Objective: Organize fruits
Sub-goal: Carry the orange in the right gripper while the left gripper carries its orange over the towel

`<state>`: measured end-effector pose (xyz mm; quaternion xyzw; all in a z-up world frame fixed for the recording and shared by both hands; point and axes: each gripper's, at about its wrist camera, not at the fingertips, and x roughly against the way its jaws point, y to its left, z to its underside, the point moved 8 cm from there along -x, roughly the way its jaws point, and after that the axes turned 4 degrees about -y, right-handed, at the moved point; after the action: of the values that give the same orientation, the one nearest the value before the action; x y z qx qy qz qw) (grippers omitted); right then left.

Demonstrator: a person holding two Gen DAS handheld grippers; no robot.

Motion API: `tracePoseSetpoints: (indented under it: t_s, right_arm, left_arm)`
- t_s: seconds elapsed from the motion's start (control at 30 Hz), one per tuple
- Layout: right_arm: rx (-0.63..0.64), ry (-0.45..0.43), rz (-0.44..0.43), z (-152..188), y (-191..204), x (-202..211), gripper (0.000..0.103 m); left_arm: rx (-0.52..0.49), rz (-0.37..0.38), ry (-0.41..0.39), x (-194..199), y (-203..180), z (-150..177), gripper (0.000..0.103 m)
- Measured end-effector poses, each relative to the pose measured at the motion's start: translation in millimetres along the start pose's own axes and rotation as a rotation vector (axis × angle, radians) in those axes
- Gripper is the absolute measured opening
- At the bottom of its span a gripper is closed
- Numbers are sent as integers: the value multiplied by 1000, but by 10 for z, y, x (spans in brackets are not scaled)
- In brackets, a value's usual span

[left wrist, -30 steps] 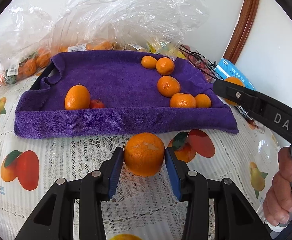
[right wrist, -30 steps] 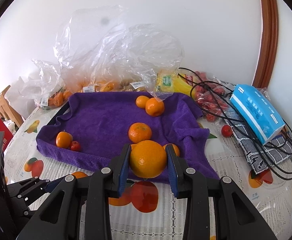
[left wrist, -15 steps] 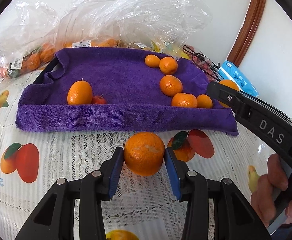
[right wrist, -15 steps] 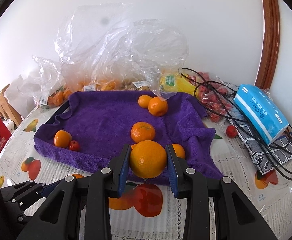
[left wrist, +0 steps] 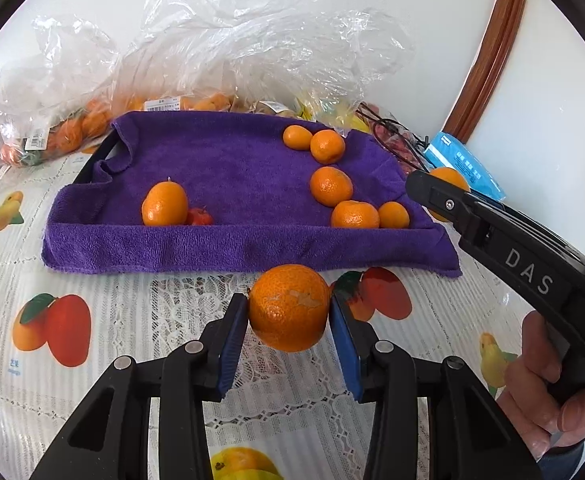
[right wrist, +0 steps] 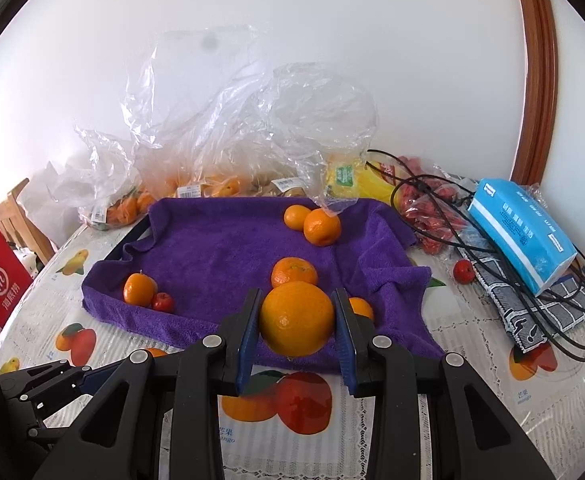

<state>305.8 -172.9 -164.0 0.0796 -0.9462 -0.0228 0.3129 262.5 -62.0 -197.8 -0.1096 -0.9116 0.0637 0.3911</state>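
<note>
Both grippers loaded, mid-transfer. Left gripper (left wrist: 289, 312) is clamped on a scuffed mandarin (left wrist: 288, 307), held over the tablecloth (left wrist: 92, 360) just near of the purple towel (left wrist: 228, 176). Right gripper (right wrist: 297, 322) is closed on a smooth orange (right wrist: 297, 318), over the towel's near edge. Placed so far: five citrus along the towel's right side, plus one orange (left wrist: 164, 204) with a small red fruit (left wrist: 199, 217) near-left. Left to do, by my read: set both down, empty the plastic bags (right wrist: 228, 136) at the far side, fetch the stray red fruit (right wrist: 463, 271) right.
</note>
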Motion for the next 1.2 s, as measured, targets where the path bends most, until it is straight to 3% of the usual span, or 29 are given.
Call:
tracePoseSetpoints:
  t_s: [0.8,1.2]
  right_arm:
    - [-62,1,90,-126,-210,434,35]
    - [-44,27,82,-110,-129,442,35]
  left_arm:
    - [41,16,-16,199,105,-41,40]
    - [32,-31,-57,261,247,-169,40]
